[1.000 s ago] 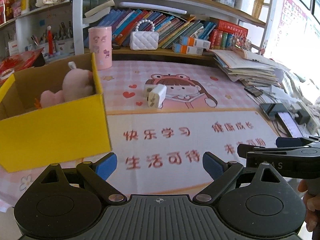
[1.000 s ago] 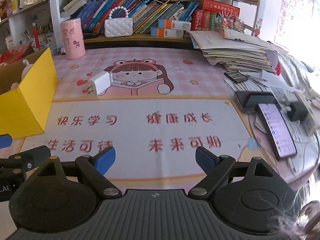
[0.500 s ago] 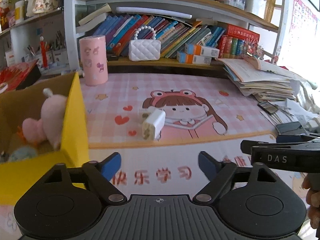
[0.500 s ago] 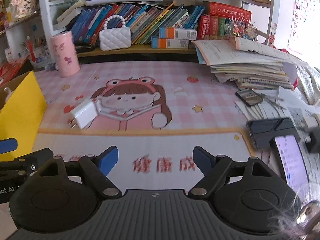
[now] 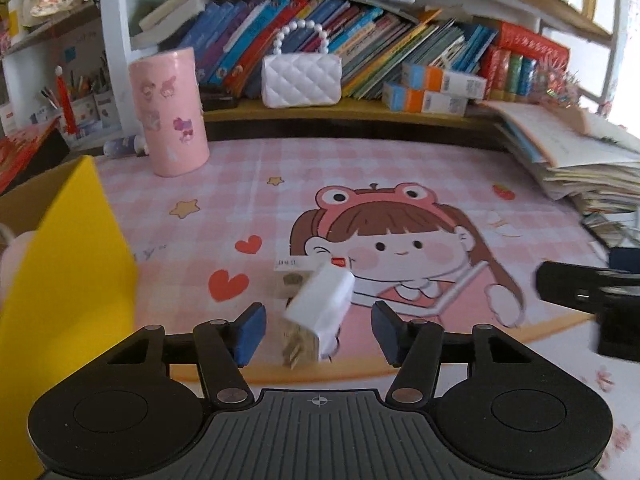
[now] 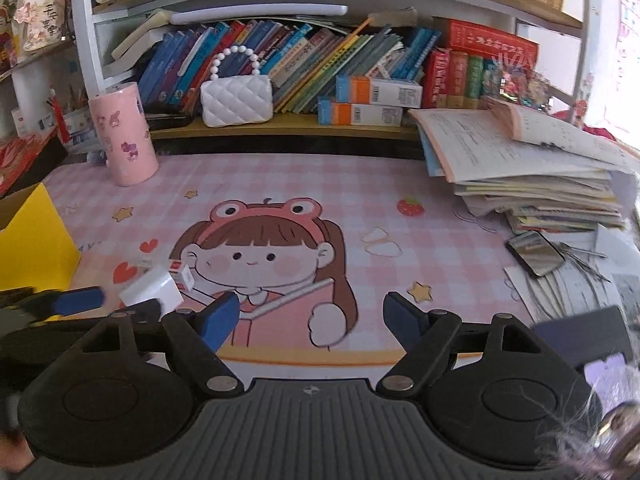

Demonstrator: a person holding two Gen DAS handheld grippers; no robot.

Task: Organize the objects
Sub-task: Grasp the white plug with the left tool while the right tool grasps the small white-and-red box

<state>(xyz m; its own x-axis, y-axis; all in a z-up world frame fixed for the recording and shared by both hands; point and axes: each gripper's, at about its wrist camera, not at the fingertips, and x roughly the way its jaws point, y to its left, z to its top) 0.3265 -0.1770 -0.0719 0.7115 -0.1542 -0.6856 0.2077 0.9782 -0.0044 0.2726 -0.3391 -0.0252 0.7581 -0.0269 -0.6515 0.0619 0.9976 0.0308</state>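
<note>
A white charger plug (image 5: 320, 306) lies on the pink cartoon desk mat (image 5: 400, 184), partly over a small clear box. My left gripper (image 5: 318, 330) is open, its blue pads on either side of the plug, not touching it. The plug also shows in the right wrist view (image 6: 154, 290), low at the left. My right gripper (image 6: 310, 320) is open and empty over the mat, to the right of the left gripper. A yellow cardboard box (image 5: 68, 280) stands at the left with a pink plush toy (image 5: 12, 258) inside.
A pink cylinder holder (image 5: 170, 112) stands at the back left. A white quilted handbag (image 5: 302, 80) and books fill the shelf behind. A stack of papers (image 6: 532, 176), a phone (image 6: 534, 254) and other devices lie at the right.
Both grippers have moved forward over the mat. The left one has closed in on the charger plug, which now sits between its open fingers. The yellow box has slid off to the left.
</note>
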